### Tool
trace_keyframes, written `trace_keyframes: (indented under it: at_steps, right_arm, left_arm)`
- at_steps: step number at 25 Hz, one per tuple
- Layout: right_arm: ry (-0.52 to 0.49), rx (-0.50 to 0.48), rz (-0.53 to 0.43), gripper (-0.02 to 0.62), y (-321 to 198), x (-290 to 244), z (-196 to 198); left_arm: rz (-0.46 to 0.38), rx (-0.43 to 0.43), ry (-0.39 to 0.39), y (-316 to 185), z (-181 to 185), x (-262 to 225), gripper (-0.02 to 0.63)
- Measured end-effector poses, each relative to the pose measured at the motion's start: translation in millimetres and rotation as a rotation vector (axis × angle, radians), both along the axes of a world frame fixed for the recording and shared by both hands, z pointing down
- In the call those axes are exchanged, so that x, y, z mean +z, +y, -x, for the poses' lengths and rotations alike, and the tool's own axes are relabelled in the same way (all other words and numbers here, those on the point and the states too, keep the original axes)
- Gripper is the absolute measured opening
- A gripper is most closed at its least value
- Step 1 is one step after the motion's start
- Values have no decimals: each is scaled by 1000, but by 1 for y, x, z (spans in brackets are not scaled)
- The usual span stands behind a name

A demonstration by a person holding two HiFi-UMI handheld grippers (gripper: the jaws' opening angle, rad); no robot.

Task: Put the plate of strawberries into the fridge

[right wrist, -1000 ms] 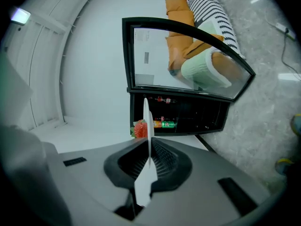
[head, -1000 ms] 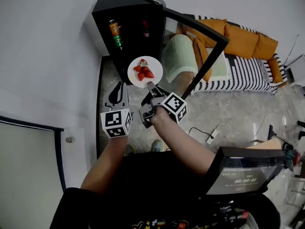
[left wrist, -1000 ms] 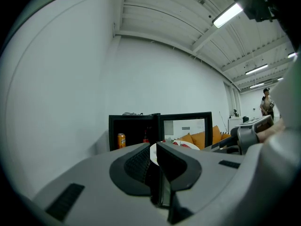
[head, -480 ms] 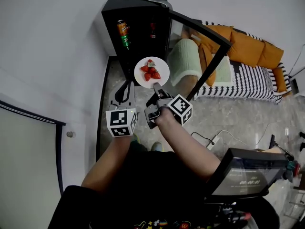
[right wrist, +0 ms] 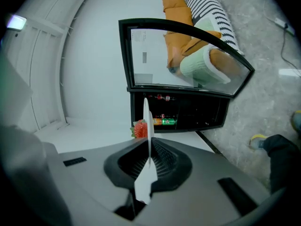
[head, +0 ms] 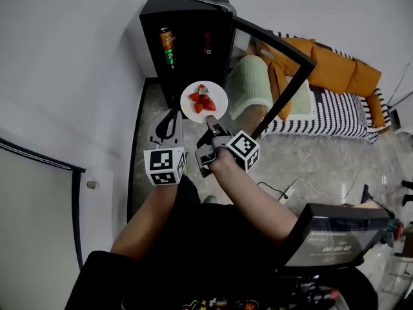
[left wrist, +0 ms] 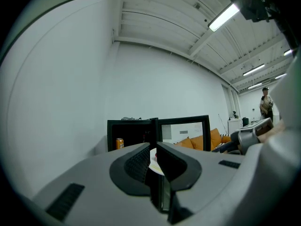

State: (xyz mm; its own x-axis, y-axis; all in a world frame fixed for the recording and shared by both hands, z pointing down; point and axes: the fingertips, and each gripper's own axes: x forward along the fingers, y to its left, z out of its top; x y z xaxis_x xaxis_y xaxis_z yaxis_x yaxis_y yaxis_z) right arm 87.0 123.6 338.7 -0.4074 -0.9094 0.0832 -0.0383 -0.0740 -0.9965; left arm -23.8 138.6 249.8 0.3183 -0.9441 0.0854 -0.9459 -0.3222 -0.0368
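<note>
The black fridge [head: 187, 37] stands with its glass door [head: 274, 60] open. The white plate [head: 218, 94] of strawberries [head: 201, 99] hangs in the air just before it. The right gripper [head: 210, 123] has its jaws pinching the rim, while the left gripper [head: 168, 124], jaws pressed together on nothing, hangs beside. Setting the plate inside looks to be left.

The plate [head: 204, 101] looks smooth, glossy white, perhaps ceramic. The fridge [head: 187, 18] has a matt black casing and a shiny glass door [right wrist: 183, 60]. The left tongs [left wrist: 153, 147] and right tongs [right wrist: 149, 145] are matt grey plastic with ribbed black pads [right wrist: 163, 159]. The floor [head: 322, 154] is mottled grey stone, and the sofa [head: 335, 63] is orange cloth.
</note>
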Motion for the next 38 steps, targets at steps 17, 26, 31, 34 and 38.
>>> trace_keyframes:
  at_steps: [17,26,31,34,38]
  right_arm:
    - [-13,30,12,18,-73,4,15]
    - [-2,22,53,18,-124,26,30]
    - [2,23,74,18,-154,33,37]
    - [1,32,86,18,-172,35,41]
    - [4,48,100,19,-193,39,47]
  left_arm:
    - [9,38,-4,-81,13,5,44]
    - [42,31,0,-139,30,24,44]
    - [63,28,4,-171,39,29,44]
    - [80,40,3,-190,43,30,44]
    - [98,67,-5,-215,48,33,44]
